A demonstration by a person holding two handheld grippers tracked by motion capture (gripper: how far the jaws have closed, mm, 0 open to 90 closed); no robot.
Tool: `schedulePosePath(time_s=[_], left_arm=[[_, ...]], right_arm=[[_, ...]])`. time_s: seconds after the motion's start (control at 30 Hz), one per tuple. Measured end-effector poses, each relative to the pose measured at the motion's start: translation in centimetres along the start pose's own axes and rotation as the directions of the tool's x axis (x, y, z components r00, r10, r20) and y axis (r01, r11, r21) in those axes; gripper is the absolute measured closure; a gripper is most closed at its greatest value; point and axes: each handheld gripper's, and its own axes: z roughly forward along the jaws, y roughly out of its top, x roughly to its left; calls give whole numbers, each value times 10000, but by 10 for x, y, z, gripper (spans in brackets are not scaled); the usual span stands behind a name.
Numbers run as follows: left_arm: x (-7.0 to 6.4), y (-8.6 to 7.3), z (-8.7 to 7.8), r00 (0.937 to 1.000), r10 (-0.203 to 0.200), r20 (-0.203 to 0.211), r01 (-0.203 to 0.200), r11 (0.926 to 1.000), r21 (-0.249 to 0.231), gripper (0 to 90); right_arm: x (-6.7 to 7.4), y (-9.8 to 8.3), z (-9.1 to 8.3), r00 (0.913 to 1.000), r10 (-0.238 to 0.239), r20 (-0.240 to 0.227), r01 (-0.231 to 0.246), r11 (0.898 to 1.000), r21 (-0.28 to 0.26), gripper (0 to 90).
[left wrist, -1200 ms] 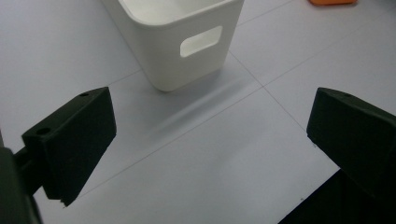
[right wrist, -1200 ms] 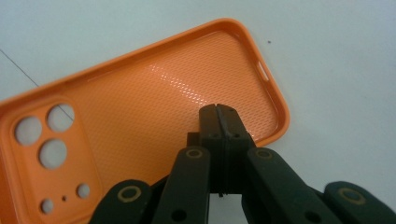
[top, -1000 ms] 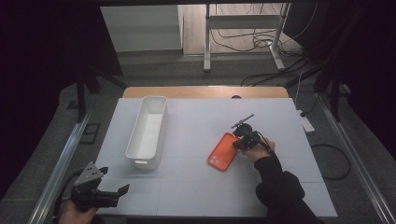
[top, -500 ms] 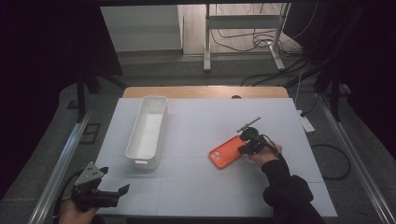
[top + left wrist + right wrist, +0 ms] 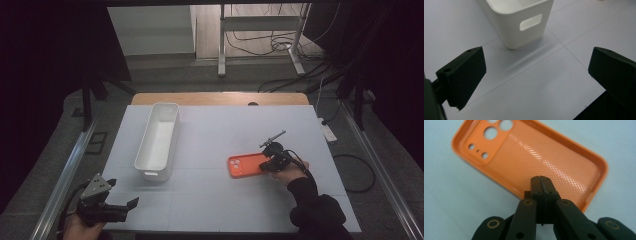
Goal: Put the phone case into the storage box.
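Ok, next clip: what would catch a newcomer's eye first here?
The orange phone case lying open side up, right of the table's middle, with the right tongs shut on its near edge. Next, the long white bin to its left. The left tongs gape open at the near left corner, holding nothing.

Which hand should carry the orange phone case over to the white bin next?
Right. The right claw is already shut on the edge of the phone case, so it likely only has to lift and move it. The left claw sits open at the table's near left corner, close to the bin but far from the case.
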Motion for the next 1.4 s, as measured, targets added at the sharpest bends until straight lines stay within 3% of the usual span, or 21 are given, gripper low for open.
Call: schedulePosePath(time_s=[0.7,1.4], left_arm=[[1,0,1,9996,-253,-100,253,9997,17,21],[1,1,1,9998,-203,-89,204,9998,37,22]], right_arm=[[28,-19,-6,9981,-432,-445,436,9990,73,891],[52,-14,0,9928,-814,-876,821,9966,49,891]])
